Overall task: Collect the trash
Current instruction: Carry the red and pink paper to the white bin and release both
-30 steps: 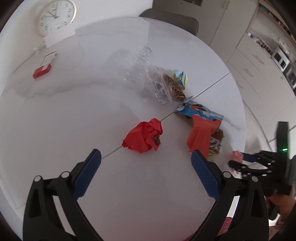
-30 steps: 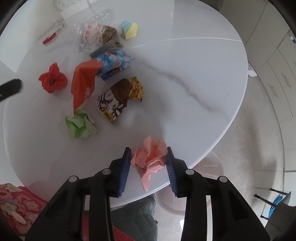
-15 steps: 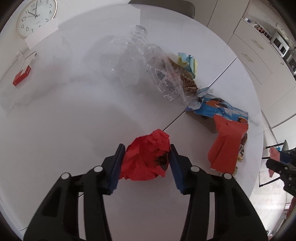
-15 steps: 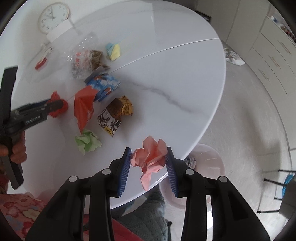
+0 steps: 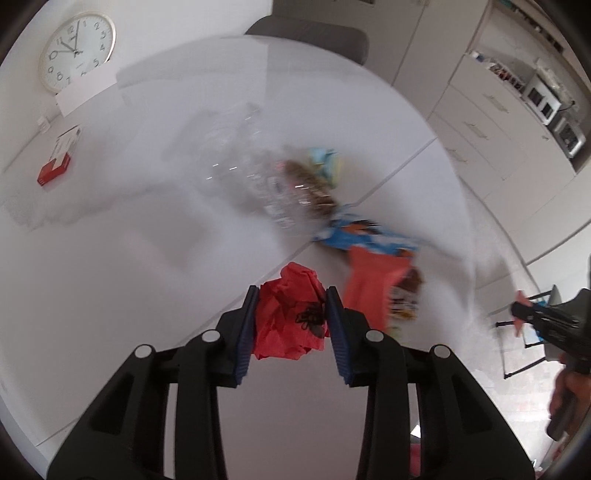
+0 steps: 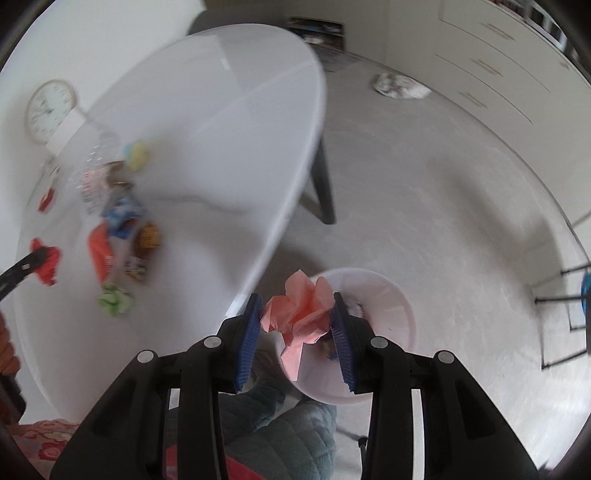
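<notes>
My left gripper (image 5: 291,314) is shut on a crumpled red paper ball (image 5: 291,317) just above the white table (image 5: 110,258). My right gripper (image 6: 295,321) is shut on a crumpled pink paper (image 6: 299,314) and holds it off the table's edge, over a white bin (image 6: 388,295) on the floor with some trash in it. On the table lie a clear plastic bottle (image 5: 236,162), a blue wrapper (image 5: 362,236), an orange wrapper (image 5: 369,280), a yellow-blue paper (image 5: 327,162) and a green paper ball (image 6: 114,299).
A red and white box (image 5: 55,162) and a wall clock (image 5: 75,48) are at the table's far left. A grey chair (image 5: 310,33) stands behind the table. White cabinets (image 5: 498,122) line the right. A table leg (image 6: 321,184) stands by the bin.
My left gripper has closed on the red paper ball and raised it slightly. My right gripper has carried the pink paper off the table's edge to above the bin.
</notes>
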Demonstrator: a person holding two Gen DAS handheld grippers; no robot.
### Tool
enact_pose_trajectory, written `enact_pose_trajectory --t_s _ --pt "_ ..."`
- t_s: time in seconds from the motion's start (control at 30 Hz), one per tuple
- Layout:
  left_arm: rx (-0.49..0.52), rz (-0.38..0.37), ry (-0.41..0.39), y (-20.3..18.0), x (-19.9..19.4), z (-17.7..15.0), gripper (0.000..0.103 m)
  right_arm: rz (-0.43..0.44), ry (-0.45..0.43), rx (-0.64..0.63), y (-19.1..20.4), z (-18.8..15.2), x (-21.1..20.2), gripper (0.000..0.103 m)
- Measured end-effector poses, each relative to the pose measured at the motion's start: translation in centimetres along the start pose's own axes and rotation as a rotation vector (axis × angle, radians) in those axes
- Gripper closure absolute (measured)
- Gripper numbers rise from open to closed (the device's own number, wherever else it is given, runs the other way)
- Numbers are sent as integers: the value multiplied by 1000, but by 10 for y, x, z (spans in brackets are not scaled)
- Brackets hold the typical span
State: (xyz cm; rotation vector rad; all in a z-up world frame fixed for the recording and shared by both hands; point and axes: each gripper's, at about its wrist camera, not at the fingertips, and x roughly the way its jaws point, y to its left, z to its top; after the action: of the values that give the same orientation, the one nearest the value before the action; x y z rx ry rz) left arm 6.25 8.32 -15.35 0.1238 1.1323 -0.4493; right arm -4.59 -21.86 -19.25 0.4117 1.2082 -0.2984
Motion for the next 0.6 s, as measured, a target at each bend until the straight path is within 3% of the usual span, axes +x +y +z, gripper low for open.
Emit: enact_pose_trajectory --t_s 0.2,0.4,0.43,0.47,0.5,0.6 --pt "67 -40 -13 -49 -19 -4 67 -27 18 17 -32 -14 10 64" --pt "143 -61 -14 -94 -24 -10 67 1 99 -8 -46 -32 48 59" --pt "154 -62 -14 -99 -25 -11 67 8 128 -14 -46 -38 56 52" --pt "166 -63 -15 -105 -26 -13 67 -4 149 -20 -46 -40 63 27" --pt "180 -65 -15 -112 -27 -15 67 -28 152 -24 -47 -42 65 11" --pt "211 -73 -14 -129 -29 -18 67 -104 148 -39 -54 -49 66 3"
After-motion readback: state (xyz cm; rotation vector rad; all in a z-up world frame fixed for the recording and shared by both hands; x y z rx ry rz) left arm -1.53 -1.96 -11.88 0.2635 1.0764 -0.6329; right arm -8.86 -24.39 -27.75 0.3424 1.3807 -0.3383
